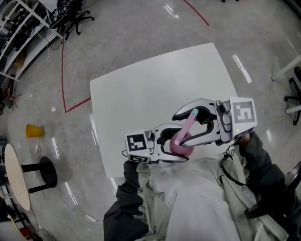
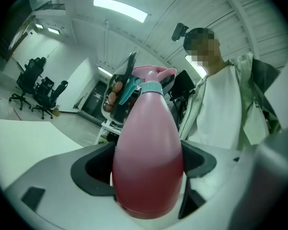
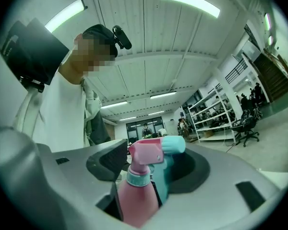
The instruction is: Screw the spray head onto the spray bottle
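A pink spray bottle (image 1: 179,145) is held tilted over the near edge of the white table (image 1: 155,84), close to the person's chest. My left gripper (image 1: 179,144) is shut on its wide lower body (image 2: 149,162), with a pad pressed to each side. The pink and teal spray head (image 1: 191,116) sits on the bottle's neck with a teal collar. My right gripper (image 1: 189,125) reaches in from the right and stands around that spray head (image 3: 151,152). Its pads lie close beside the head without visibly pressing on it. The right gripper view shows the bottle's shoulder (image 3: 137,200) below the collar.
The table top holds nothing else. On the shiny floor are a yellow cone (image 1: 33,130), a round side table (image 1: 17,177), red tape lines (image 1: 72,106), office chairs (image 1: 72,14) and shelving at the far left.
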Available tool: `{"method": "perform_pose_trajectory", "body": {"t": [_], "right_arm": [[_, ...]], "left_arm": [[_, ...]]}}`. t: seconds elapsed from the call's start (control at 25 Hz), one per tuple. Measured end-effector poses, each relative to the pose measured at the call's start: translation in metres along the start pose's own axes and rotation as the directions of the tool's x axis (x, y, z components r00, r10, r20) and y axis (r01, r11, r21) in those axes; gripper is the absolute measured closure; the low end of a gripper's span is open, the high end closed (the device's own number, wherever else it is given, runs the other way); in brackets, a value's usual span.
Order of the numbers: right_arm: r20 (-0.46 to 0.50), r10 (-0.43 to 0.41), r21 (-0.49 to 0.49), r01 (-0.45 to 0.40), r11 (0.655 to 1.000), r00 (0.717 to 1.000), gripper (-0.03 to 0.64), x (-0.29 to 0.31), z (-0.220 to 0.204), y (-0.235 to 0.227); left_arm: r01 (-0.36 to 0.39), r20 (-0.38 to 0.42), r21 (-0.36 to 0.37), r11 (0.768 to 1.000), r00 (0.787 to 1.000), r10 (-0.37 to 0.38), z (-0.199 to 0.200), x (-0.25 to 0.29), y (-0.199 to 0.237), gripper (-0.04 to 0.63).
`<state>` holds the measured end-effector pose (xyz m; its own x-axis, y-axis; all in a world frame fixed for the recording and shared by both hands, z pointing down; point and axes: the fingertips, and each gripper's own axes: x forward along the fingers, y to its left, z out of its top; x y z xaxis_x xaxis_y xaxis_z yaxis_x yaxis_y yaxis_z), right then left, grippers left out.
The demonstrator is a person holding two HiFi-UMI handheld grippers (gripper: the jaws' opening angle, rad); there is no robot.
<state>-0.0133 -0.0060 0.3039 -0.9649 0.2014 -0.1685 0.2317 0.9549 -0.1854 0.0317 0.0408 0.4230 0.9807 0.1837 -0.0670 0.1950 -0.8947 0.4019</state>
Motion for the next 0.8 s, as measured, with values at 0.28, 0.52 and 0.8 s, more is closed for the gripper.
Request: {"method": "perform_pose_trajectory", "body": {"t": [0.28, 0.52, 0.8], "right_arm": [[0.014, -0.096, 0.013, 0.096, 0.995, 0.995, 0.373, -0.001, -0.002, -0.006], [0.025, -0.141, 0.000, 0.141, 0.990, 0.990, 0.529, -0.009, -0.009, -0.008], [-0.023, -0.201, -0.033, 0.200, 0.979, 0.979, 0.534, -0.007, -0.015, -0.014]], "left_arm": [[-0.038, 0.029, 0.012, 0.999, 0.999, 0.038, 0.000, -0.008, 0.010, 0.172], [-0.119, 0.119, 0.079, 0.990, 0.987, 0.109, 0.004, -0.018, 0.018, 0.170], [-0.225, 0.088, 0.129, 0.966, 0.973, 0.215, 0.002, -0.014, 0.036, 0.170]]}}
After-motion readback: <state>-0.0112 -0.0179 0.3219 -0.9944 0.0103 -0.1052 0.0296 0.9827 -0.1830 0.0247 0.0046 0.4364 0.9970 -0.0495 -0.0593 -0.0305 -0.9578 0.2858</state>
